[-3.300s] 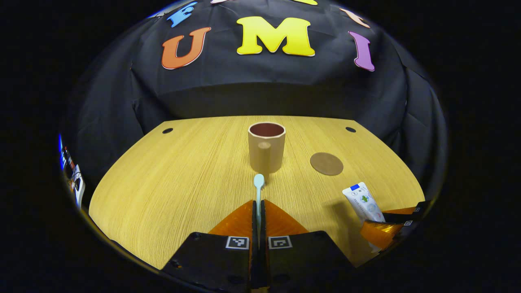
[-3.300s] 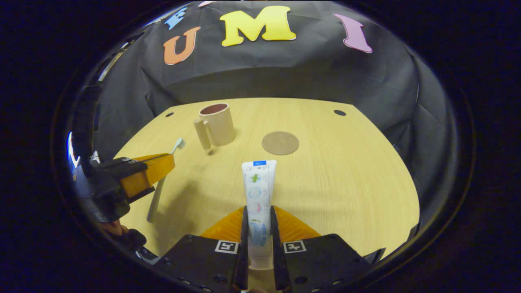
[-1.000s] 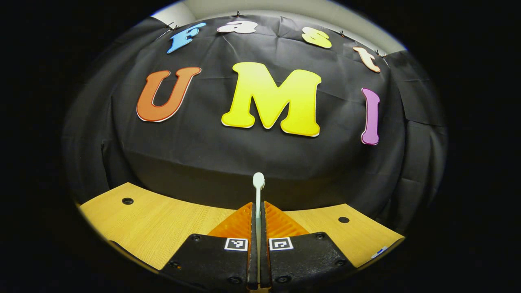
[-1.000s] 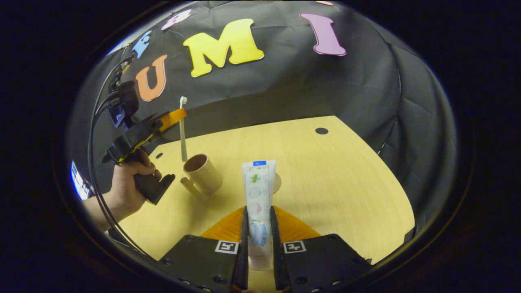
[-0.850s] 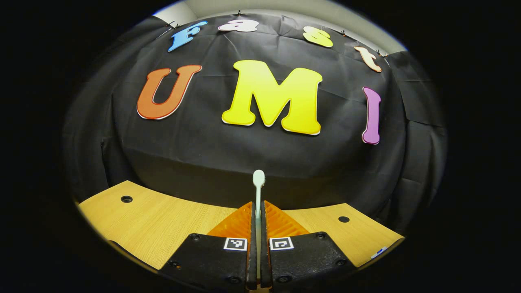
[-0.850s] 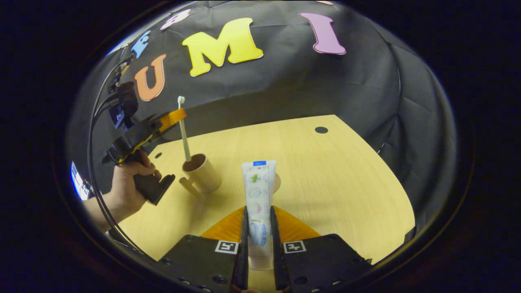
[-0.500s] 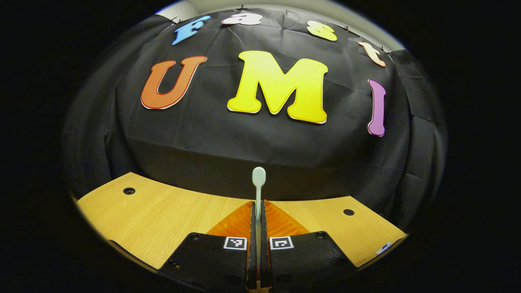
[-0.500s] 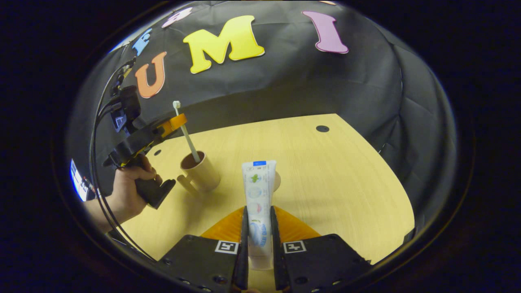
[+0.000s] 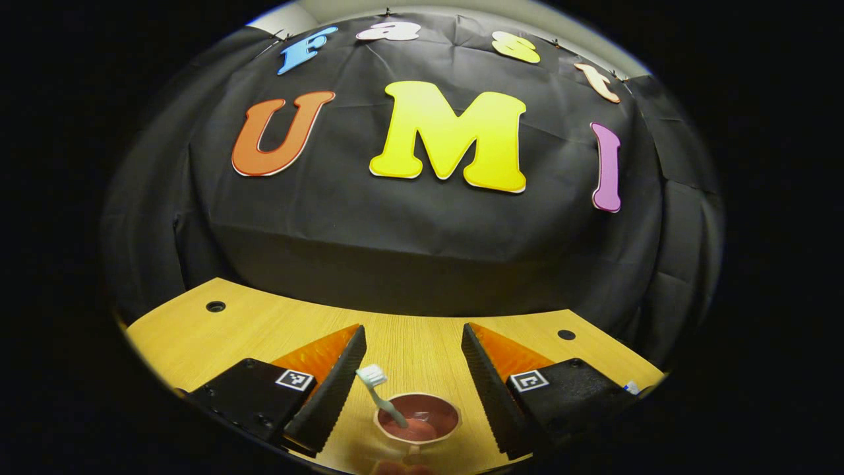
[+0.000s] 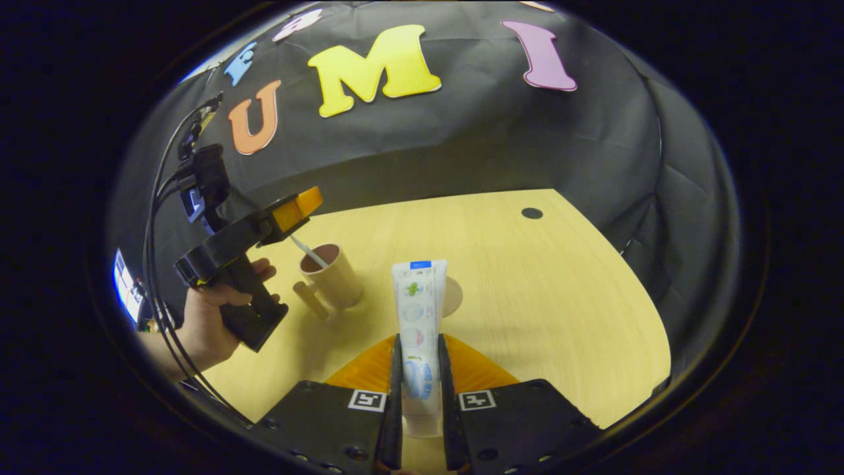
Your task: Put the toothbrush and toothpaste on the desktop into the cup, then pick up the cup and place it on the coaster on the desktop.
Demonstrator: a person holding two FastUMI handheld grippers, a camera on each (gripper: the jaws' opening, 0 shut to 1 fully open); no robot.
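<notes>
Right gripper point(image 10: 418, 369) is clamped on the toothpaste point(image 10: 419, 316), which hides most of the coaster point(image 10: 452, 297) behind it, while further back the left gripper point(image 9: 410, 359) hangs spread wide above the cup point(image 9: 418, 420), toothbrush point(image 9: 382, 394) leaning inside.
</notes>
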